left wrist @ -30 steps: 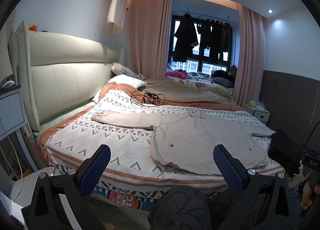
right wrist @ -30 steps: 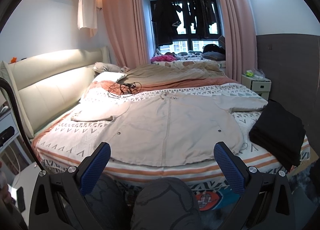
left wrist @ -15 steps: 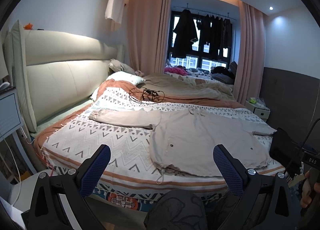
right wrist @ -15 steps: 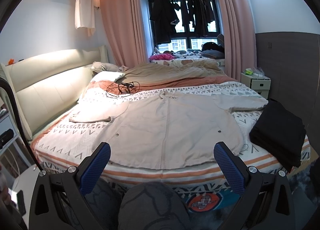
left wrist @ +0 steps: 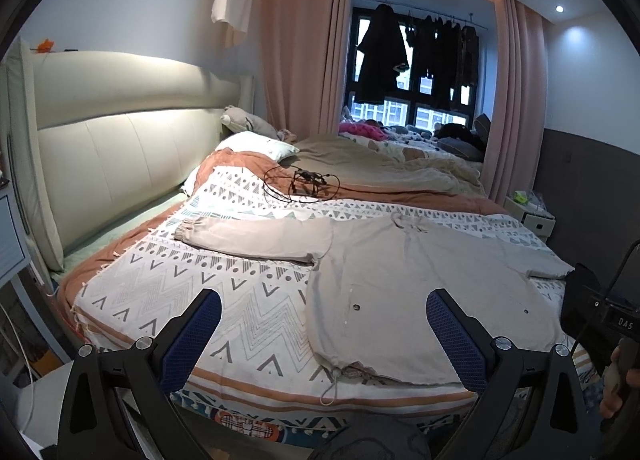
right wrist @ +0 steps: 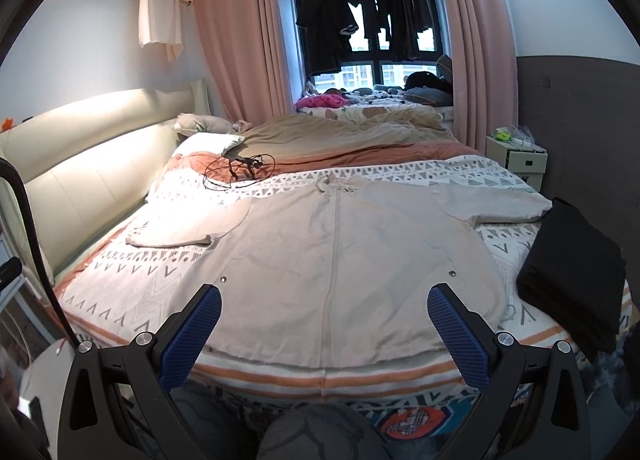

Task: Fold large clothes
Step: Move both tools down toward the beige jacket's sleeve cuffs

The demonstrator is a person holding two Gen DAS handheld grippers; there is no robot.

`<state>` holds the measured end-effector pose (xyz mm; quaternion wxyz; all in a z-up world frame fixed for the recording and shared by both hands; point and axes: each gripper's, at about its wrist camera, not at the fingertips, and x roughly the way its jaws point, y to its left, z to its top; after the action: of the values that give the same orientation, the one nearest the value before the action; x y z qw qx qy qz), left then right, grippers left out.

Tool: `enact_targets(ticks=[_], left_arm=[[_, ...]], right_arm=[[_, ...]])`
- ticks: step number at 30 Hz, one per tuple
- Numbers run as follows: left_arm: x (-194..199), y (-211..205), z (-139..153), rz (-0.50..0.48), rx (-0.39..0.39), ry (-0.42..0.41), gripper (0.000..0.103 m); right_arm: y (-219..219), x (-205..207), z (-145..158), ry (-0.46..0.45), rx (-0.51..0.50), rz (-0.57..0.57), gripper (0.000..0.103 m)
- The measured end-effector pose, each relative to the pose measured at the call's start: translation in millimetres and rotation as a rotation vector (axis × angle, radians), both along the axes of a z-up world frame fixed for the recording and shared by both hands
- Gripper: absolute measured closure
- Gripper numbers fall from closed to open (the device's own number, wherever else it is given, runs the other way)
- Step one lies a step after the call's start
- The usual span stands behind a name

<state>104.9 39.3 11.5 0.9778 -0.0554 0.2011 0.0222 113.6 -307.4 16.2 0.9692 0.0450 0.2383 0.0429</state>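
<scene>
Beige zip-front jacket [right wrist: 340, 260] spread flat on the patterned bedspread [left wrist: 168, 280].
Both claws, left [left wrist: 323, 312] and right [right wrist: 324, 308], gape apart, empty, short of its hem; folded black garment [right wrist: 572, 276] lies right.

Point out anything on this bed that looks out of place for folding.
A tangle of black cable lies on the patterned blanket just beyond the spread beige jacket, apart from it. It has nothing to do with folding. Otherwise the jacket lies flat.
</scene>
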Motion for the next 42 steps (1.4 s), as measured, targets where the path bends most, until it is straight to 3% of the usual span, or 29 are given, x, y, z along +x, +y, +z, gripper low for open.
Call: enact_targets(ticks=[16, 30, 42], left_arm=[[126, 23, -21, 0.03, 0.011, 0.114, 0.0], [226, 68, -44, 0.103, 0.0, 0.179, 0.003], [315, 117, -82, 0.147, -0.037, 0.274, 0.022]], right_arm=[[27, 134, -10, 0.068, 0.016, 0.023, 0.0], [66, 255, -33, 0.122, 0.055, 0.068, 0.0], [101, 344, -63, 0.187, 0.124, 0.083, 0.0]])
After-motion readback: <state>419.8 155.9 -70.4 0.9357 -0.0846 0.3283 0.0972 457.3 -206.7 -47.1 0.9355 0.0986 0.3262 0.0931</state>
